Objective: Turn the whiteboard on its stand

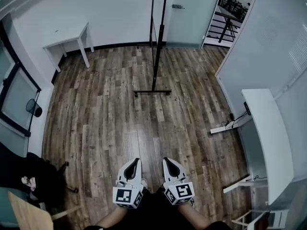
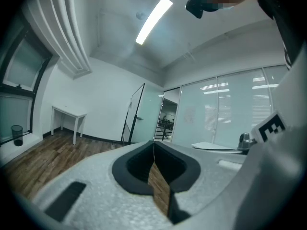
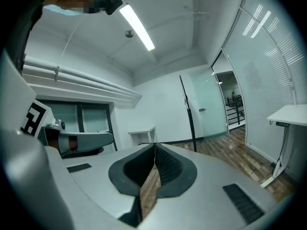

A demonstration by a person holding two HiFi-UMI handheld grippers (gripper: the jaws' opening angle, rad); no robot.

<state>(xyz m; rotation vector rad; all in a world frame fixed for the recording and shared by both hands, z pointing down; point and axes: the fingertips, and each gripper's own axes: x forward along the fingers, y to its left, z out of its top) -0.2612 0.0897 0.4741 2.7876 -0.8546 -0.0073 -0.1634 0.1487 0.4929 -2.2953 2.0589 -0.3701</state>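
Two claws side by side: left claw (image 1: 134, 168) and right claw (image 1: 169, 167). One whiteboard (image 1: 157, 47) ahead of both. Two white tabletops: small tabletop (image 1: 67, 38) ahead-left, long tabletop (image 1: 268, 133) right of the right claw. One black cup (image 1: 33, 108) far left

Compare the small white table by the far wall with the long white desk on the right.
The small white table is short and stands on thin legs against the far wall, upper left. The long white desk is much longer, runs along the right-hand wall on flat floor feet, with cables hanging under it. Both are white.
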